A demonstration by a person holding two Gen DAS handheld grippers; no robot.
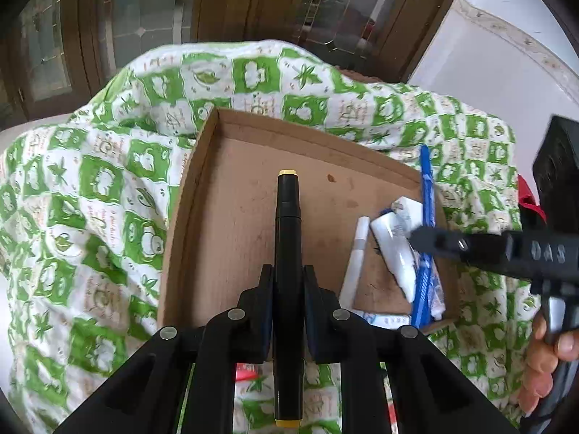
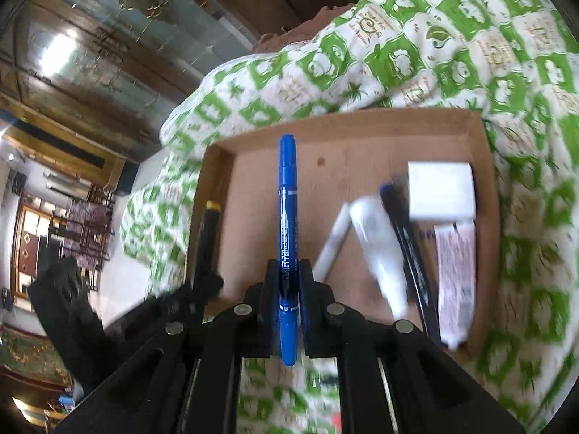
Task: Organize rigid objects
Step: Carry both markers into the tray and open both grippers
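Note:
My left gripper (image 1: 288, 275) is shut on a black marker with yellow end caps (image 1: 287, 224), held lengthwise over the left part of a shallow cardboard tray (image 1: 249, 166). In from the right comes my right gripper (image 1: 416, 238), shut on a blue marker (image 1: 426, 181) above the tray's right side. The right wrist view shows that gripper (image 2: 288, 267) clamped on the blue marker (image 2: 287, 199) over the tray (image 2: 362, 166). The left gripper (image 2: 206, 282) is blurred at the tray's left wall with the black marker (image 2: 210, 224).
In the tray lie a white box (image 2: 441, 188), a white tube (image 2: 376, 249), a white pen (image 2: 333, 246), a dark pen (image 2: 409, 253) and a pink-labelled tube (image 2: 456, 271). A green-and-white cloth (image 1: 90, 199) lies under everything. A hand (image 1: 542, 361) grips the right tool.

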